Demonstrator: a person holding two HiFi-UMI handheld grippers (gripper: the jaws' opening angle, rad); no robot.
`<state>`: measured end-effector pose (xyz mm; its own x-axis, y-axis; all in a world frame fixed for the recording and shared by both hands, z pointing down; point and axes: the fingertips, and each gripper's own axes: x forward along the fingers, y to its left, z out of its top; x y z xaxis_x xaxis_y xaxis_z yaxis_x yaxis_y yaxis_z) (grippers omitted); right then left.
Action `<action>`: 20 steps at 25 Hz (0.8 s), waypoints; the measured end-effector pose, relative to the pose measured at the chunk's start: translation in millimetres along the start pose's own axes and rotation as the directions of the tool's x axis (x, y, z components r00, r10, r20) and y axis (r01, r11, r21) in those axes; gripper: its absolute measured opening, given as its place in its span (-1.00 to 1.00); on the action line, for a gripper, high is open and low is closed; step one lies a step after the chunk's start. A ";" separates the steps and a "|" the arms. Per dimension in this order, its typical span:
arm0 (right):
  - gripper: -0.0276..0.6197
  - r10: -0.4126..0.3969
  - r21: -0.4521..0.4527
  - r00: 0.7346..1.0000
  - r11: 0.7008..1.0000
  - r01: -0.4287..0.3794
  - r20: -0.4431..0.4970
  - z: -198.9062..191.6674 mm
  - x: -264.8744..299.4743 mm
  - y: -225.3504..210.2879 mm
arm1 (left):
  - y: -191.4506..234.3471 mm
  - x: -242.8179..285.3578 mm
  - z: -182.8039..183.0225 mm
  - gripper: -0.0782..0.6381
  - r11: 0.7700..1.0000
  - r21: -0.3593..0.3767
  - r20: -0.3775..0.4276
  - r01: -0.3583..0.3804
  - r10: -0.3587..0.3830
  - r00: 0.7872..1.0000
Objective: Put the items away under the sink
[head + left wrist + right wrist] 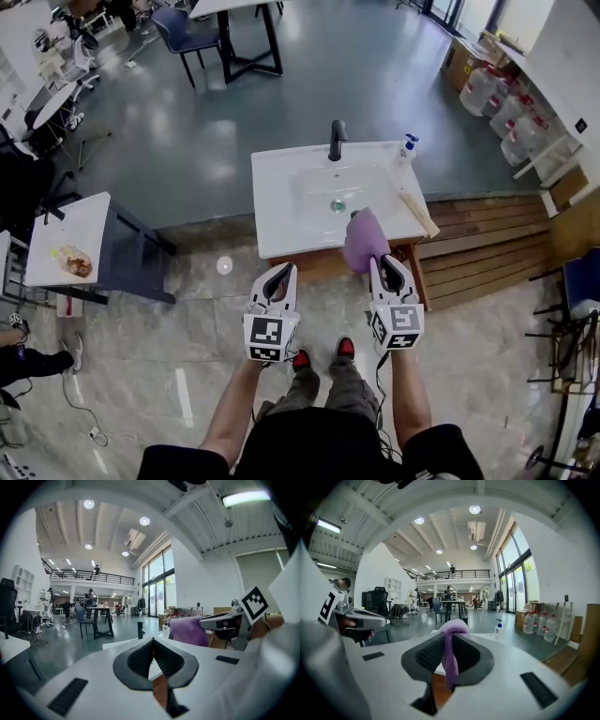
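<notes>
Where the right gripper's jaws close, purple cloth sits pinched.

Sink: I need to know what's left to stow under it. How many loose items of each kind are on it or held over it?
Cloth: 1 (purple, held in the right gripper)
Pump bottle: 1
Wooden stick: 1
Total: 3
</notes>
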<state>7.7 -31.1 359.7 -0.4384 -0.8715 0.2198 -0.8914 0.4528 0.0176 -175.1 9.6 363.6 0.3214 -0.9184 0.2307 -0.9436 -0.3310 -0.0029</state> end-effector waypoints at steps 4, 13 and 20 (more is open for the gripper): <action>-0.70 -0.007 0.001 1.000 1.000 0.007 -0.008 -11.5 -18.7 -8.2 | -22.2 7.8 -4.6 -0.76 0.999 0.004 -0.014 0.036 -0.036 0.999; -0.70 0.054 0.047 0.995 0.998 -0.051 -0.088 -79.6 -37.9 -27.6 | -76.9 32.1 -50.2 -0.76 0.998 -0.035 -0.084 0.050 -0.053 0.995; -0.70 0.147 0.095 0.976 0.987 -0.133 -0.159 -150.9 -27.2 -36.4 | -100.2 49.1 -103.2 -0.76 0.996 -0.086 -0.148 -0.004 -0.009 0.989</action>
<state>69.4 4.5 500.2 -0.5407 -0.7545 0.3720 -0.8320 0.5448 -0.1044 -73.0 20.0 475.6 0.3149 -0.8731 0.3721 -0.9481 -0.3078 0.0800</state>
